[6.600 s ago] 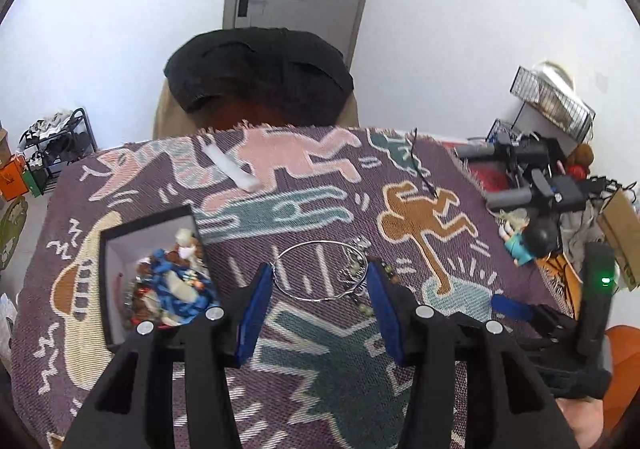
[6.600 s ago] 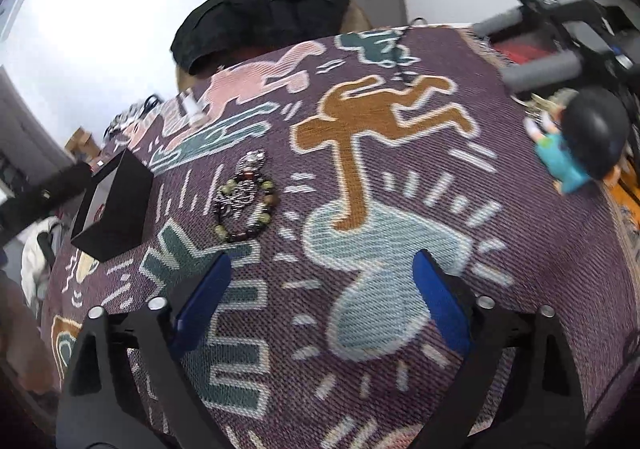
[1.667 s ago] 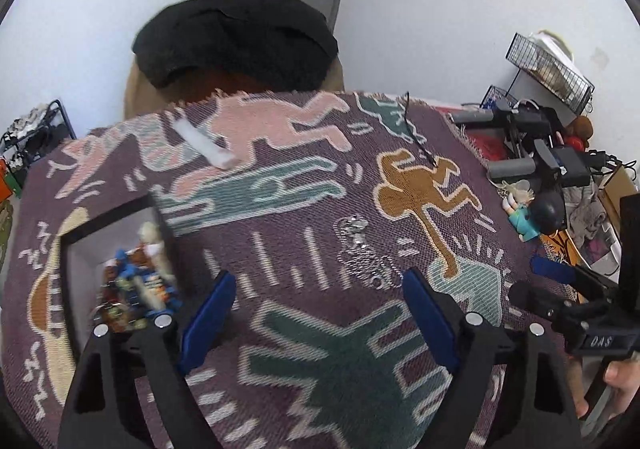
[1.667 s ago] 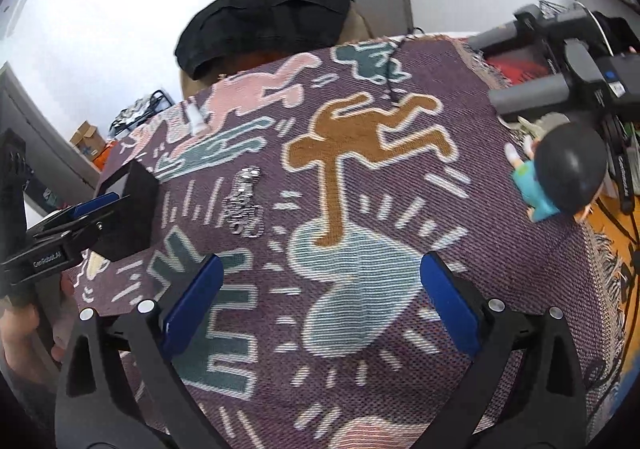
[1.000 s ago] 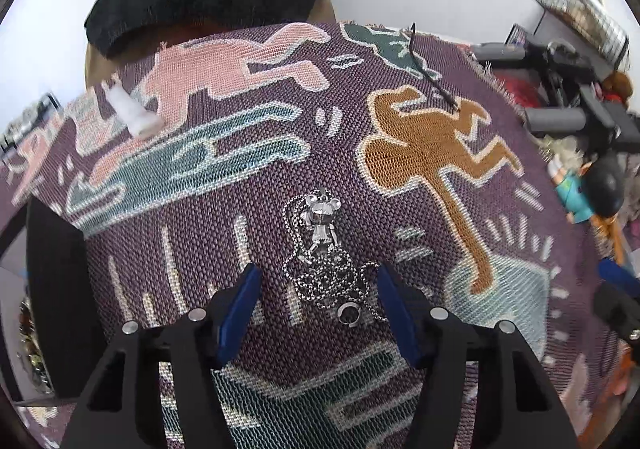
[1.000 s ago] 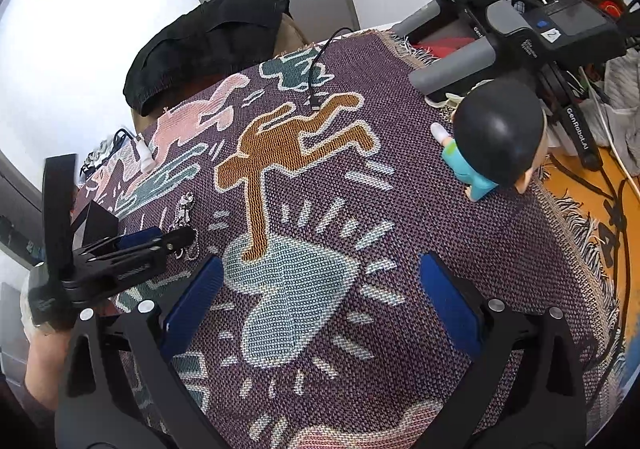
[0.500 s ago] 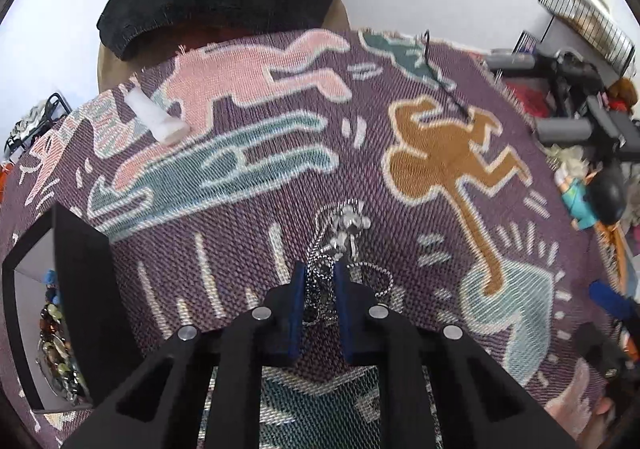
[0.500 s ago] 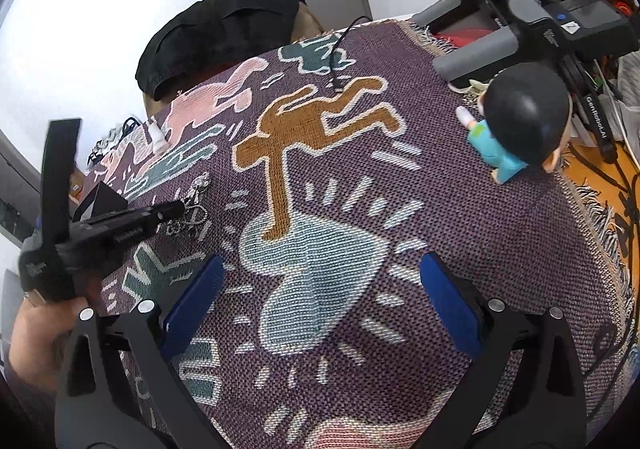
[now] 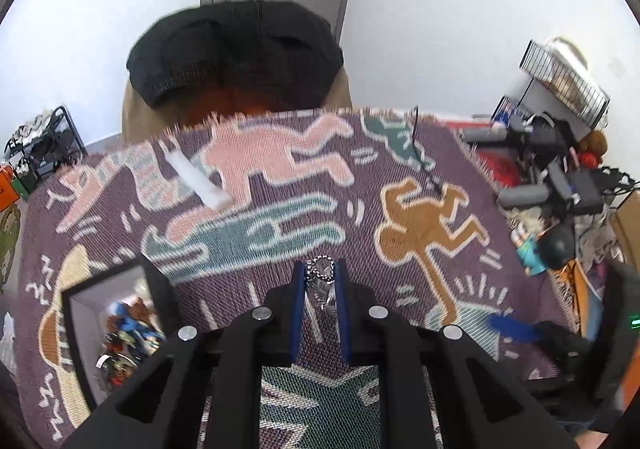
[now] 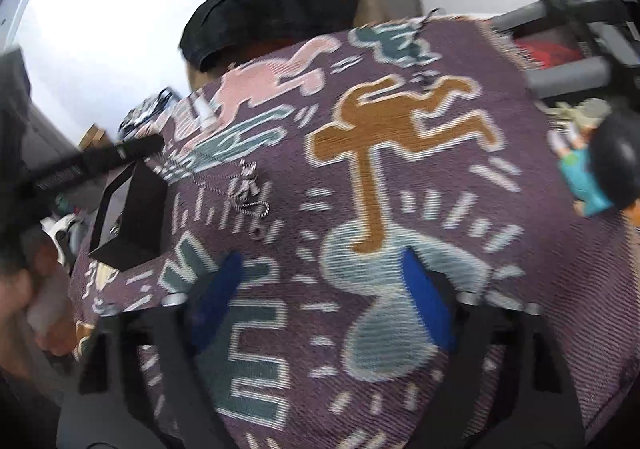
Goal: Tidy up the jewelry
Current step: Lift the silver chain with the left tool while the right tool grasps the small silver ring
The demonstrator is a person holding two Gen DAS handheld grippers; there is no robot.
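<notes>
Left tongs (image 9: 320, 289): clenched tight on the silver chain necklace (image 9: 323, 281), lower middle of the left view.
Right tongs (image 10: 320, 301): released and holding nothing; the blue pads have just been closing in a bit, with only cloth between them.
Necklace: in the right view it hangs from the left tongs, its little charm low over the purple blanket (image 10: 440, 209) on the counter.
Black box (image 9: 108, 313): lower left, open, with beads and other jewelry already inside.
Done: some pieces are in the box.
Left: I think the necklace must go into the box.
</notes>
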